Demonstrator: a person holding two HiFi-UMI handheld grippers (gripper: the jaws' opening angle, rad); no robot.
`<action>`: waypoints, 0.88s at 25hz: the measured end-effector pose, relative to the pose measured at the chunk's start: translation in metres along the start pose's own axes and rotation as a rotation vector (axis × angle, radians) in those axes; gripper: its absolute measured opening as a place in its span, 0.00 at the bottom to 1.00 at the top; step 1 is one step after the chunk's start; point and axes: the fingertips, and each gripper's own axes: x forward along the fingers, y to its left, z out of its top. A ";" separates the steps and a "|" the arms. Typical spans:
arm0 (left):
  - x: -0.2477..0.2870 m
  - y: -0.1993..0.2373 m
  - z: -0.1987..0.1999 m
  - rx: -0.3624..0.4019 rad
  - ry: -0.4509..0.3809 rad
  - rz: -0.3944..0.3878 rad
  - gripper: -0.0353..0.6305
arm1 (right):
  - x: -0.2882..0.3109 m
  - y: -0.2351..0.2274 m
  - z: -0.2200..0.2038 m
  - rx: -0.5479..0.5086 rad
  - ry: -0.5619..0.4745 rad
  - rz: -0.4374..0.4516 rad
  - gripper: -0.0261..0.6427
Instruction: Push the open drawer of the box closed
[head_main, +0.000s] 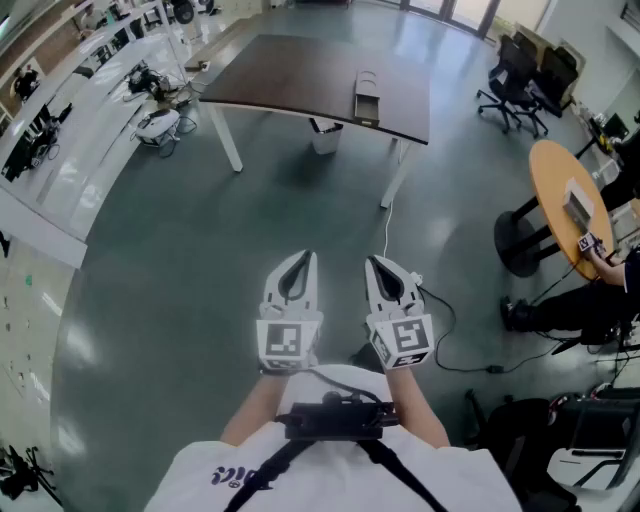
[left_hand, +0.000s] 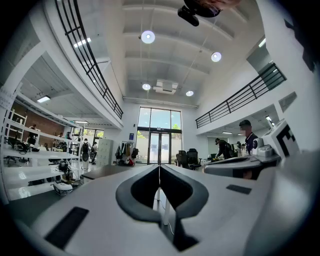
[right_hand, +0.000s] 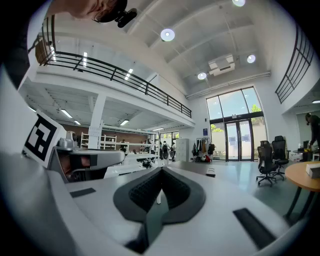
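The box (head_main: 367, 98) stands near the right front edge of a dark table (head_main: 290, 75) far ahead across the floor, with its drawer pulled out toward me. In the right gripper view the box (right_hand: 211, 172) is a small shape on the distant table top. My left gripper (head_main: 307, 257) and right gripper (head_main: 373, 261) are side by side in front of my chest, well short of the table. Both are shut with nothing between them. Each gripper view shows its jaws meeting tip to tip, the left gripper (left_hand: 159, 168) and the right gripper (right_hand: 161, 171).
Grey floor lies between me and the table. A white bin (head_main: 325, 136) sits under the table. Long white benches (head_main: 90, 110) run along the left. At the right are office chairs (head_main: 520, 75), a round wooden table (head_main: 565, 200) with a seated person (head_main: 610, 290), and a floor cable (head_main: 452, 345).
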 end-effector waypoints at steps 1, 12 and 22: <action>-0.002 0.003 -0.003 -0.010 0.004 0.002 0.07 | -0.001 0.005 -0.003 -0.002 0.013 0.002 0.03; 0.020 0.022 -0.021 -0.039 0.037 -0.009 0.07 | 0.036 0.018 -0.022 0.027 0.059 0.059 0.03; 0.164 0.017 -0.012 0.046 0.026 -0.069 0.07 | 0.134 -0.110 -0.003 0.105 -0.044 0.008 0.03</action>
